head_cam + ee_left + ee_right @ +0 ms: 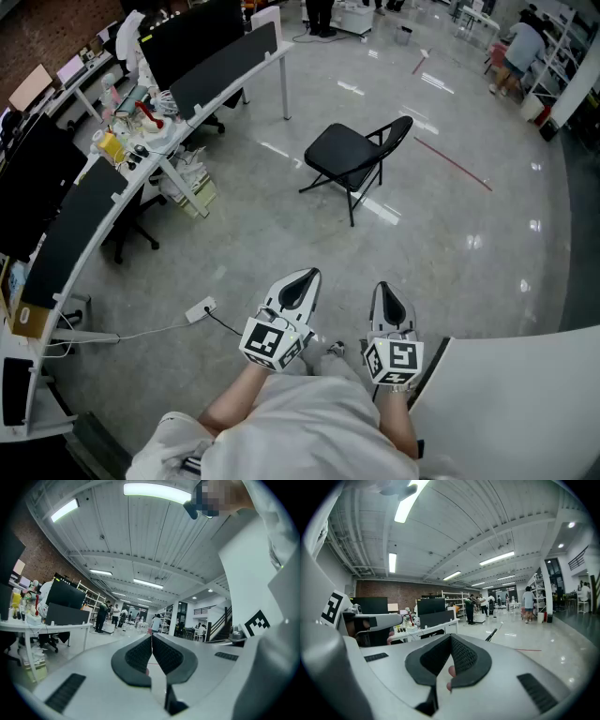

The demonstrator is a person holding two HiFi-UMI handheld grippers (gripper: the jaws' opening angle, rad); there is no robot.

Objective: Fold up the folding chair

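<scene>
**Head view, with both gripper views.** The folding chair (349, 155) stands unfolded on the glossy floor (281, 234), at about 12 o'clock from the person and well apart from both tools. Its black seat lies flat. The backrest rises on the seat's 2 o'clock side, and the legs splay toward 6 and 9 o'clock. A long desk (187, 117) curves past at 10 o'clock, and a red floor line (455, 161) runs at 1 o'clock beyond the chair.

The left gripper (302, 277) and the right gripper (386, 291) are held side by side near the person's body, pointing toward 12 o'clock. In each gripper view the ribbed pads are clenched together with nothing between them. Nothing has yet been done to the chair.

**Handling (judged).** The frame appears to be painted metal tube, so it is probably rigid, moderately heavy for a two-jaw tool, and smooth enough to slip. The seat looks like a thin panel that pivots on the frame.

- One tool would best take the top edge of the backrest, at 2 o'clock, to steady the chair.
- The other would take the seat's front edge, at 8 o'clock, to swing it upward.
- The pads should stay clear of the side pivots, where the closing tubes may pinch.
- The feet may skid on the polished floor.
</scene>
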